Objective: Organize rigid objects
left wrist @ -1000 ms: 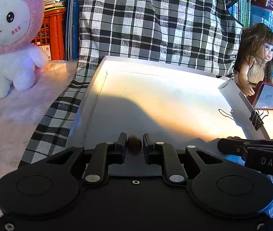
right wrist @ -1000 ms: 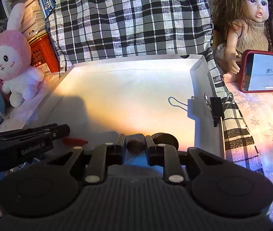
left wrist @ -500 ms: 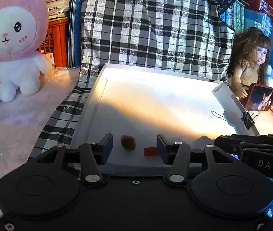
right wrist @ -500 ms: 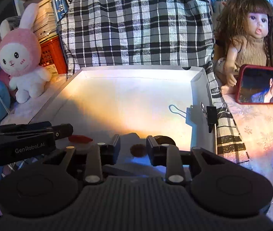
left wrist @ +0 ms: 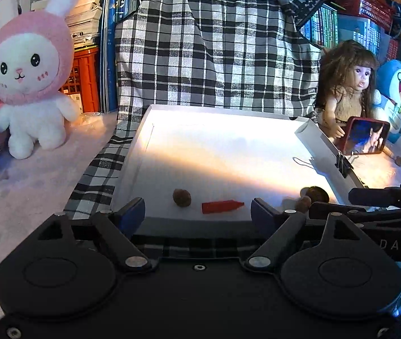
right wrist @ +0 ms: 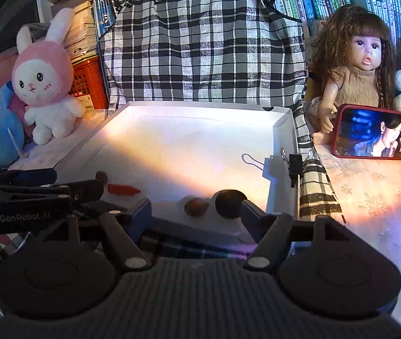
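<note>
A white shallow tray lies on checked cloth. In the left wrist view a small brown nut and a red crayon-like piece lie near the tray's front edge, just beyond my open, empty left gripper. In the right wrist view a second brown nut and a dark round object lie at the tray's front right, just ahead of my open, empty right gripper. The same two also show in the left wrist view.
A black binder clip grips the tray's right wall. A doll and a red-cased phone stand to the right. A pink rabbit plush sits to the left. Checked cloth covers the back.
Both grippers were shut on a brown nut each, then opened and let them go onto the tray. Both have since pulled back and risen, jaws spread wider.
</note>
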Available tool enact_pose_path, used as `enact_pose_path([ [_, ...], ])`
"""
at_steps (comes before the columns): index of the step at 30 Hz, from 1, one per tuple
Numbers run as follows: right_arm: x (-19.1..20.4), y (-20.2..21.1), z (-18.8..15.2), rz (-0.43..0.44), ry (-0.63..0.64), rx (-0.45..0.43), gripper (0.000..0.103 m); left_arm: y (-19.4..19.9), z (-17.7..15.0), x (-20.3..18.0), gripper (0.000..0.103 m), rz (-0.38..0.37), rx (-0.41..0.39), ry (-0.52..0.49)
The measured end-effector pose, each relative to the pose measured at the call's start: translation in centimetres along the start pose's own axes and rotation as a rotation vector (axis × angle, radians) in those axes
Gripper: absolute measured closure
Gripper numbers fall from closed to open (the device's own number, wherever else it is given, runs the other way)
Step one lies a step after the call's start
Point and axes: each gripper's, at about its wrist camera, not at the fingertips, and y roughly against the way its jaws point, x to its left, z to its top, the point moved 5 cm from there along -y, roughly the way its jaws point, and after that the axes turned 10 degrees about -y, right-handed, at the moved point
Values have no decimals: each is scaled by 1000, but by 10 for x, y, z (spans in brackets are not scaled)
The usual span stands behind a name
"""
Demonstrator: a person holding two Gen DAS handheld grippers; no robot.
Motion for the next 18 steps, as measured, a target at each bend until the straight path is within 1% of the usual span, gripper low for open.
enact_pose_path([
  [9, -6, 28, -13, 6, 16, -37, 16, 28, -19, -8, 19, -25, -26, 10],
  [18, -6, 59, -30, 23, 17, -98, 14, 61, -40, -24, 18, -33, -51, -31],
])
